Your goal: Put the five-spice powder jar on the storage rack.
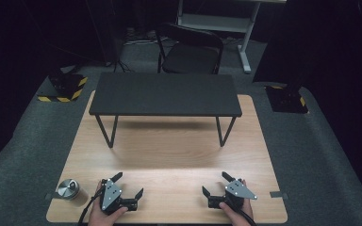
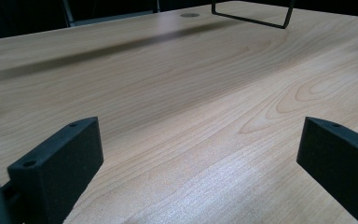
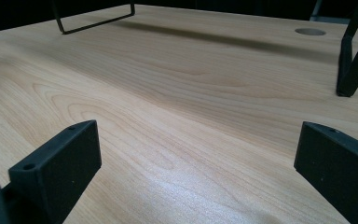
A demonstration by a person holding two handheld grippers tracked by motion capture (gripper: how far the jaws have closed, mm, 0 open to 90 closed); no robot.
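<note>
Left gripper (image 1: 129,185) and right gripper (image 1: 214,182) low over the pale wooden table (image 1: 169,150), jaws apart, nothing between. Squat glass jar with silver metal lid (image 1: 70,190) upright at the near left corner, just beside the left gripper; contents unclear.

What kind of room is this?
Probably a lab or test room. A wooden table sits on grey carpet with a small black shelf on it, striped floor stands at the sides, and a person holds a claw in each hand.
</note>
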